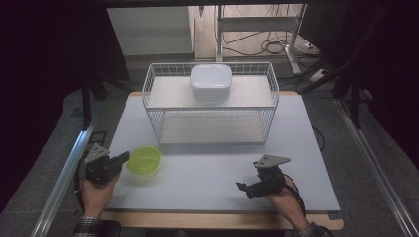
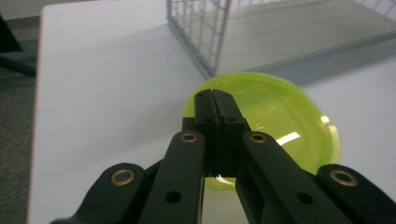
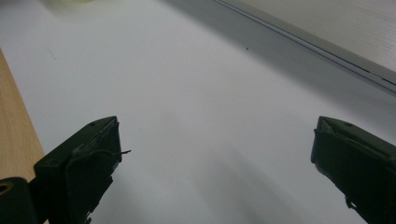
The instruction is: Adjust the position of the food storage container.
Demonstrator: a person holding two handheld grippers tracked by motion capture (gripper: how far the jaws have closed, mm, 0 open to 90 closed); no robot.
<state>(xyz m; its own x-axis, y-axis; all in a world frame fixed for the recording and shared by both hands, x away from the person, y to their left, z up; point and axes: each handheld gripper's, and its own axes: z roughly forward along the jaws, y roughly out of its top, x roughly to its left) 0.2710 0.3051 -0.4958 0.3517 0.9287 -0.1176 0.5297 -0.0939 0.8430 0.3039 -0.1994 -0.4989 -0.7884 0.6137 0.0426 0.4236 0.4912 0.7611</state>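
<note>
The high view looks forward and down over the whole tabletop (image 1: 207,173); the left gripper view sits close, facing a green lid (image 2: 280,116) and basket (image 2: 205,32), both shared with the high view; the right gripper view skims the bare tabletop.

The bowl (image 1: 145,161) is a small round dish of translucent lime-green plastic, sitting upright and level on the table with its open side up. It lies right at the tip of the left gripper (image 1: 124,158), whose closed jaws pinch its near rim. In the left gripper view the bowl (image 2: 280,126) spreads out beyond and to either side of the jaw tips, its shiny inside catching bright glints. It sits well apart from the right gripper (image 1: 242,187).
</note>
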